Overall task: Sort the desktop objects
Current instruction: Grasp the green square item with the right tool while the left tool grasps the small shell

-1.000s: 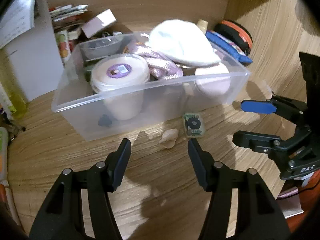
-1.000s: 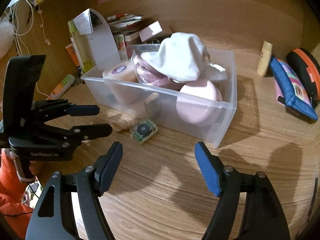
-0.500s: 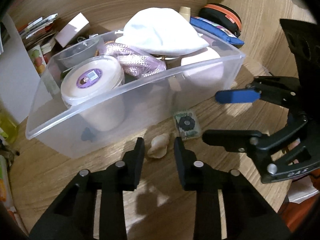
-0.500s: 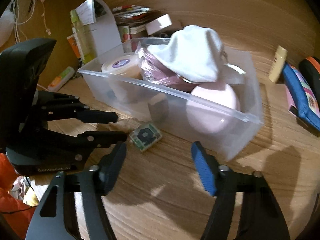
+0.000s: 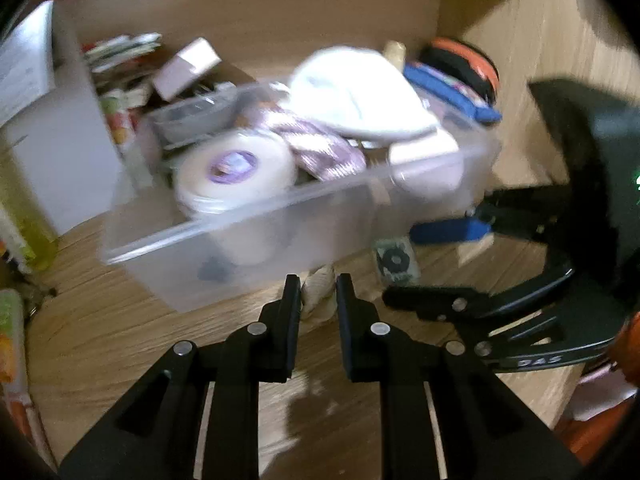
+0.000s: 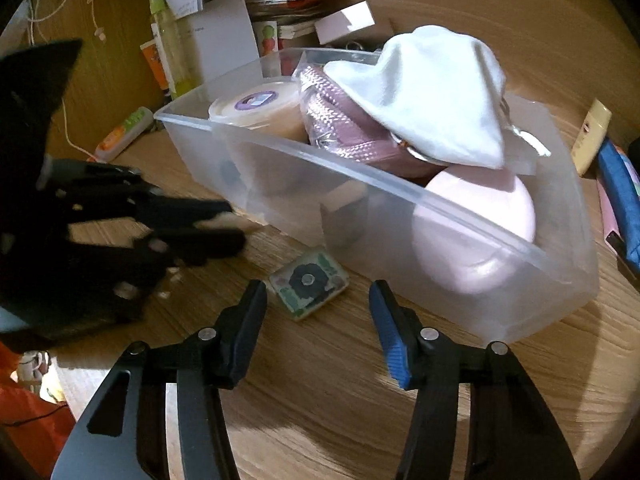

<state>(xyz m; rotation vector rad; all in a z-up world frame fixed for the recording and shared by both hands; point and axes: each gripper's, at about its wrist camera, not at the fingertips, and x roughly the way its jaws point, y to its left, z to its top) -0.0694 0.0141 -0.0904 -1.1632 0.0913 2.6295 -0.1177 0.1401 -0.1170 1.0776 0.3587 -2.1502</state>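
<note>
My left gripper [image 5: 318, 294] is shut on a small cream seashell [image 5: 318, 286], right in front of the clear plastic bin [image 5: 248, 216]; the view is blurred. In the right wrist view the left gripper [image 6: 224, 228] shows as a dark blur at the left with the shell [image 6: 224, 222] between its tips. My right gripper [image 6: 318, 304] is open, its jaws on either side of a small green square tile [image 6: 308, 284] lying on the desk next to the bin [image 6: 400, 188]. The tile also shows in the left wrist view [image 5: 394, 262].
The bin holds a white tub [image 6: 256, 108], a pink braided pouch [image 6: 344, 132], a white cloth [image 6: 432, 92] and a pink round case [image 6: 476, 232]. Behind it stand a white box [image 6: 224, 36], a bottle [image 6: 172, 40] and papers. A blue pencil case [image 6: 620, 192] lies right.
My left gripper moved forward and shut on the seashell. My right gripper moved closer to the green tile and stayed open.
</note>
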